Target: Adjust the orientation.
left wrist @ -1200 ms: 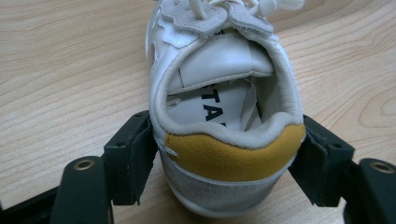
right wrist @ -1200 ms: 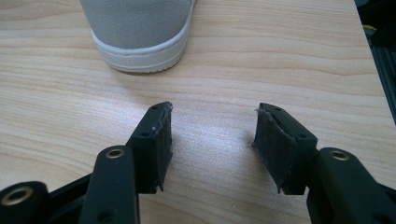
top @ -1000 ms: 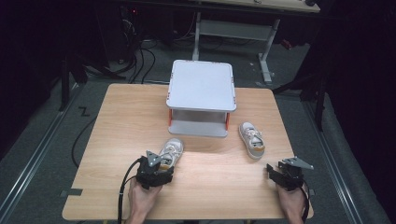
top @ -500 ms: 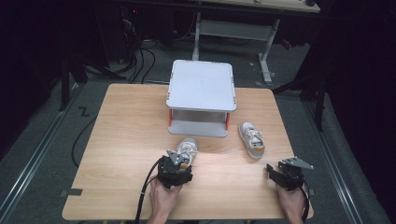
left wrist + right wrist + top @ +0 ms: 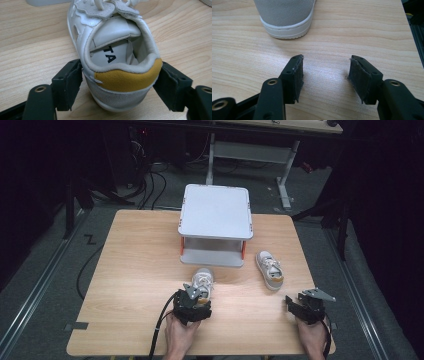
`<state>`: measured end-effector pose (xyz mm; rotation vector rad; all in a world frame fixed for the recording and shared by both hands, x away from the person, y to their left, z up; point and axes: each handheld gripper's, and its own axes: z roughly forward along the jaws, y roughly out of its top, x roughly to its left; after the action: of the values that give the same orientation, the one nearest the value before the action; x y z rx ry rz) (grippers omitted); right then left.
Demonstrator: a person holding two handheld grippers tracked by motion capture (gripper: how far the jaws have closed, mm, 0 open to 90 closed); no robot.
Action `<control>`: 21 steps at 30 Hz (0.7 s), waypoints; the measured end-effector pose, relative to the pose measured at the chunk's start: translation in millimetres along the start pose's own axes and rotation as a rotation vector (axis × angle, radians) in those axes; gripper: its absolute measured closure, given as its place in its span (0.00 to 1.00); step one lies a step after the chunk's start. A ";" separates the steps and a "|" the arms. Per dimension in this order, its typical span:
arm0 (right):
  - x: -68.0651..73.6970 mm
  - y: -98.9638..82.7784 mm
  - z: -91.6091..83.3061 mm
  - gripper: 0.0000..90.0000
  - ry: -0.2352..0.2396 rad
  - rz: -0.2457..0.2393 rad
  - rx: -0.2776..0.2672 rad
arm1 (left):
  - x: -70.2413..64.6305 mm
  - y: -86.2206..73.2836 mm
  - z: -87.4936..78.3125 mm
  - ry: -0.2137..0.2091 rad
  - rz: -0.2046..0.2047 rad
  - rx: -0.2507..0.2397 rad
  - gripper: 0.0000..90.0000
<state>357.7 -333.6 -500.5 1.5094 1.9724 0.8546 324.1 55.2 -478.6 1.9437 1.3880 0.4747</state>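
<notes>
A small white shoe (image 5: 202,282) with a mustard heel patch (image 5: 125,81) stands on the wooden table (image 5: 135,265), toe toward the white stand. My left gripper (image 5: 196,295) (image 5: 120,75) has its pads on both sides of the heel; its jaws have just been opening, with the heel still between them and touched by both. A second, matching shoe (image 5: 269,270) lies further right. My right gripper (image 5: 295,302) (image 5: 325,70) rests on the table short of that shoe (image 5: 287,17), open with bare wood between its fingers.
A white two-level stand (image 5: 216,212) with orange posts sits at the table's far middle. The table's right edge (image 5: 409,32) runs close beside my right gripper. Dark floor with cables and a desk frame lies beyond the table.
My left gripper slid to the right with the shoe's heel between its jaws, so the shoe now stands just before the stand. The right gripper and the other shoe kept still.
</notes>
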 end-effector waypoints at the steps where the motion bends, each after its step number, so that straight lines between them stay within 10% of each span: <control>1: 0.0 0.0 0.0 0.50 0.000 0.000 0.000 | 0.7 -0.1 -0.1 -0.009 0.001 0.000 0.26; 21: -0.2 0.2 0.3 0.48 0.003 -0.002 0.001 | 36.1 -11.3 -24.5 -0.188 0.029 -0.062 0.11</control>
<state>358.1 -333.7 -500.4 1.5077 1.9764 0.8564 313.8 98.7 -473.2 1.9080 1.2135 0.3351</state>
